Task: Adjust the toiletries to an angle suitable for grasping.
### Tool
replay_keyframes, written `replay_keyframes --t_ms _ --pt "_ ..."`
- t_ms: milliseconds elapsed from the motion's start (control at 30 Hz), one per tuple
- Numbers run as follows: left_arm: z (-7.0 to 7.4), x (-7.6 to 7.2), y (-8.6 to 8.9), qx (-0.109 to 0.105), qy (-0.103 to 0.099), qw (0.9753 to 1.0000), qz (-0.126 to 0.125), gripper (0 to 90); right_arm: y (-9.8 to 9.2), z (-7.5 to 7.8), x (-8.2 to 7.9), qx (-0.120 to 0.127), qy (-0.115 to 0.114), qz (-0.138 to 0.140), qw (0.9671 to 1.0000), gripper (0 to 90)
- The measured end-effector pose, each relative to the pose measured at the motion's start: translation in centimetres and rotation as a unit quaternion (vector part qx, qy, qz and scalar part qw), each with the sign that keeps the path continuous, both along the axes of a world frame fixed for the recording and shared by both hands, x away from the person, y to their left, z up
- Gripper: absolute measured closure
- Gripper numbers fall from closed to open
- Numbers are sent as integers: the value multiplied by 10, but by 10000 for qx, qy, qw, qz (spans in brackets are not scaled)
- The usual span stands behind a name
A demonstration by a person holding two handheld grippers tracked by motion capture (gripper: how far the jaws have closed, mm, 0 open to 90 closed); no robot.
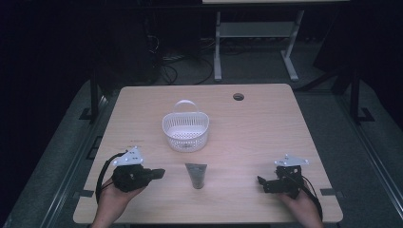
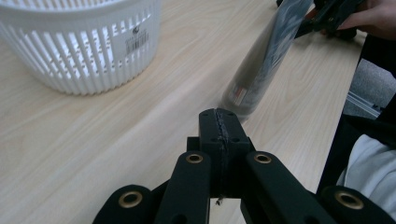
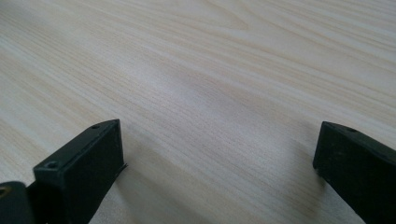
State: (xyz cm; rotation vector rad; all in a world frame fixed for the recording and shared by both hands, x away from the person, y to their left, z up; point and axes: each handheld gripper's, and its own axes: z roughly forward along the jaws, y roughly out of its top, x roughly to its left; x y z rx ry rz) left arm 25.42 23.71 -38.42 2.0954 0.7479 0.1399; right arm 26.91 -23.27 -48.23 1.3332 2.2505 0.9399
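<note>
Both grippers rest low on the near part of the wooden table (image 1: 266,123) in the high view: the left gripper (image 1: 159,174) at the near left and the right gripper (image 1: 261,181) at the near right. Between them lies a dark grey tube (image 1: 196,174), flat on the wood with its narrow end toward the person, and just beyond it stands a white slotted basket (image 1: 186,132) with its handle up.

From the left gripper view, the left gripper (image 2: 219,122) has its jaws pressed fully together and holds nothing. The tube (image 2: 266,58) lies just ahead of the tips, not touching, and the basket (image 2: 84,46) is at the far left.

From the right gripper view, the right gripper (image 3: 219,144) has its jaws spread wide over bare wood.

I judge the step is to pick up the tube. The left jaws must part before they go forward, then close across the middle of the tube body, low to the table, so that it does not roll or slip.
</note>
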Motion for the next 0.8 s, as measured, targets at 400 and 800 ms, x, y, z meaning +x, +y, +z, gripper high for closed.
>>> replay_keyframes --t_ms 400,800 --pt "16 4 -19 -89 -143 9995 -264 897 0 0 0 5 -2 -7 10000 11" --pt "26 5 -34 -146 -229 9986 -452 897 0 0 0 5 -6 -3 10000 11"
